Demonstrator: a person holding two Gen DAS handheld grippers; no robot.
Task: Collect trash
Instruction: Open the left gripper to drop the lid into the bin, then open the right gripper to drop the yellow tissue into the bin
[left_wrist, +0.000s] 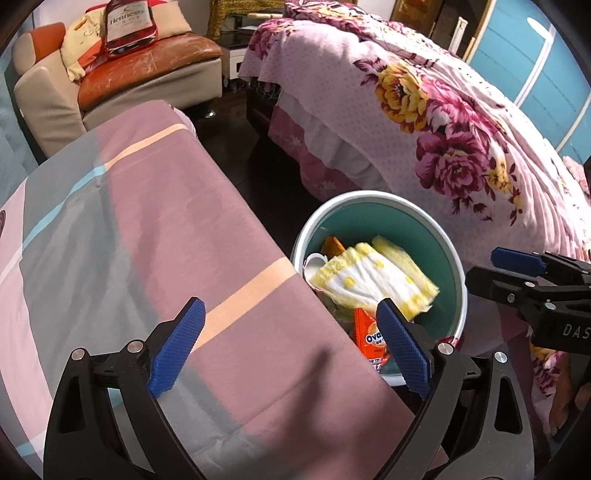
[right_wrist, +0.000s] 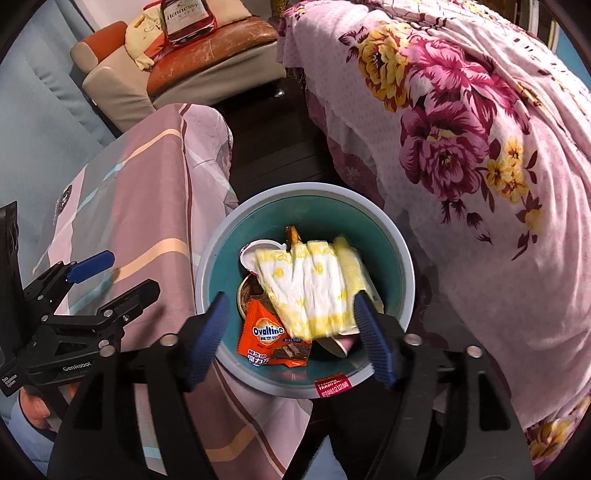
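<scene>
White-and-yellow padded wad lies inside the teal bin, on top of an orange Ovaltine wrapper and a cup. Likely light, soft and squashy, won't break; the edges look floppy, so pinch the bunched middle. Right tongs released, spread wide above the bin, gripping nothing. Left tongs also released and empty, over the striped surface beside the bin. Floral bed on the bin's other side.
</scene>
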